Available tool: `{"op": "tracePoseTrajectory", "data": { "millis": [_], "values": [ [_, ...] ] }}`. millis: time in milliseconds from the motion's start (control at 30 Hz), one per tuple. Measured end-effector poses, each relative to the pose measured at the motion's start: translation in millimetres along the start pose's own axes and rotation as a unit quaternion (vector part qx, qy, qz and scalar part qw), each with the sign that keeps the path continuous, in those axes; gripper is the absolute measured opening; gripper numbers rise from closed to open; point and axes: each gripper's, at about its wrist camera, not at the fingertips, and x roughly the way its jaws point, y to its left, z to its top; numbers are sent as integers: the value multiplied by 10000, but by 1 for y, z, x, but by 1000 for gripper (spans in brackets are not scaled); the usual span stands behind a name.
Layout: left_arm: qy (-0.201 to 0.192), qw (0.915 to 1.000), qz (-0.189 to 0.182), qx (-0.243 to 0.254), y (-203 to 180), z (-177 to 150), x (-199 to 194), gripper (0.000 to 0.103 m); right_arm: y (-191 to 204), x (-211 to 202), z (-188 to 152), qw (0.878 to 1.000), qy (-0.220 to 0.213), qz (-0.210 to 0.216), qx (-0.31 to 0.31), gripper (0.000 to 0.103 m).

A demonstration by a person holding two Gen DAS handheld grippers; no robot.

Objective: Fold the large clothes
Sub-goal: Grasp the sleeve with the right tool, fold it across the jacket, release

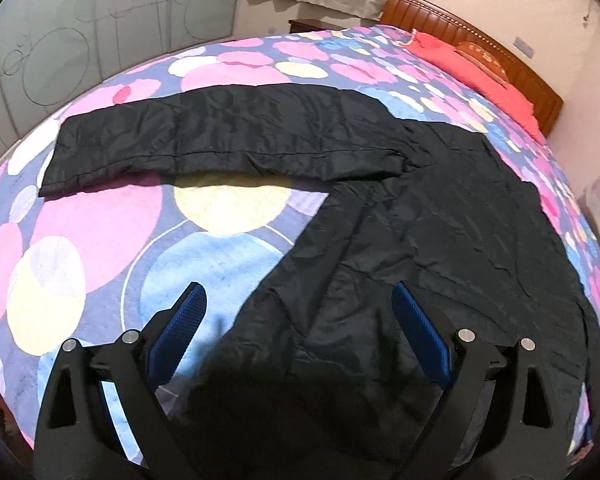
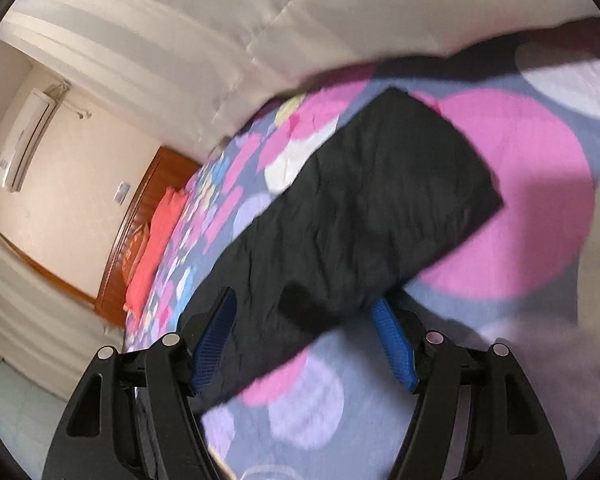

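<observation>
— What's under you, biggest first?

— The bed [image 1: 100,240], covered by a sheet of pink, blue and yellow circles. Wooden headboard [image 1: 500,64] at the far end, red pillow [image 1: 480,72] against it. Across the sheet lies the black garment [image 1: 420,220], spread flat, one sleeve [image 1: 220,136] stretched out to the left in my left view.

— And your left gripper?

— My left gripper [image 1: 300,320] hangs over the garment's near edge, jaws wide apart. Dark cloth lies below and between the blue pads [image 1: 420,336]; neither pad presses on it. Nothing held.

— The right one?

— Picture is blurred and rolled over. My right gripper [image 2: 304,332] stands partly open over a sleeve end [image 2: 380,200]. Cloth bunches between the fingers and hides the right pad's tip. Whether it is pinched, I cannot tell.
</observation>
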Motion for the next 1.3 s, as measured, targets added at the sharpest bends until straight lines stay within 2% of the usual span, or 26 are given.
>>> {"op": "tracePoseTrajectory", "data": {
  "millis": [133,200,233,267,367,467,633,733,867,1067,1200,1300],
  "values": [
    [30,9999,142,21,4,-3,4,93,0,8,12,9998,-207,-7,23,66],
    [80,9997,202,54,5,-4,7,93,4,11,13,9993,-257,-217,-142,52],
    [105,9997,223,66,5,-5,8,93,5,14,14,9990,-226,-328,-212,35],
    [130,9996,240,76,6,-6,9,93,3,16,14,9990,-164,-349,-203,23],
    [176,9994,284,112,8,-7,12,93,9,17,16,9985,-140,-387,-347,17],
    [87,9992,353,164,9,-6,10,93,34,6,11,9959,-272,-326,-793,17],
    [-62,9982,451,385,8,-5,5,93,106,-15,-15,9823,-396,53,-1830,16],
    [-80,9977,497,458,9,-7,6,93,155,-17,-43,9671,-291,342,-2506,16],
    [-42,9981,482,374,16,-7,11,93,218,-7,-98,9408,8,716,-3314,16],
    [-91,9979,544,333,24,-5,15,93,280,12,-171,9118,521,1219,-3885,16],
    [-140,9964,735,404,28,-3,20,93,314,29,-227,8846,935,1487,-4320,16],
    [-61,9970,700,335,32,-4,25,93,329,48,-261,8673,1326,1612,-4520,16]
  ]
}}
